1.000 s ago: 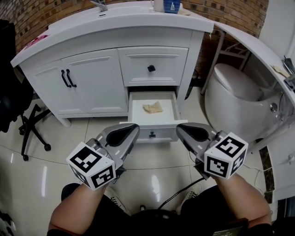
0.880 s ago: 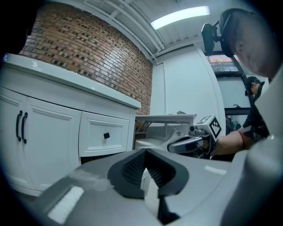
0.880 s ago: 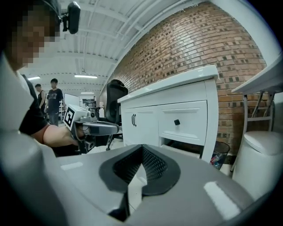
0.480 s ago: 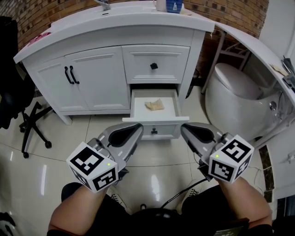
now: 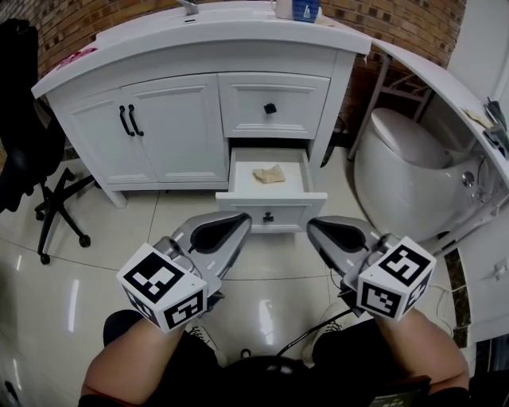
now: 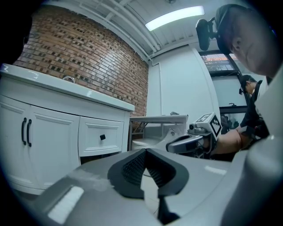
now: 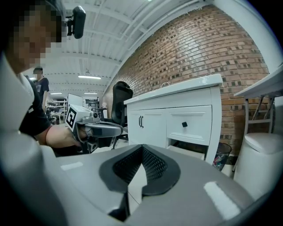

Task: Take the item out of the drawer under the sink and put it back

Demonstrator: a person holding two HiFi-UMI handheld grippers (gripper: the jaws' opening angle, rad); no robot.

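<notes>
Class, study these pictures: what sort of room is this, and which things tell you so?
Probably a bathroom: a white sink vanity with a faucet on top, a toilet beside it, and a glossy tiled floor.

From my head view I see a black office chair [image 5: 24, 135] at nine o'clock on the glossy tiled floor [image 5: 103, 246], and a white toilet [image 5: 406, 159] at three o'clock. A blue cup [image 5: 306, 9] stands at twelve, with a brick wall [image 5: 398, 16] behind.
</notes>
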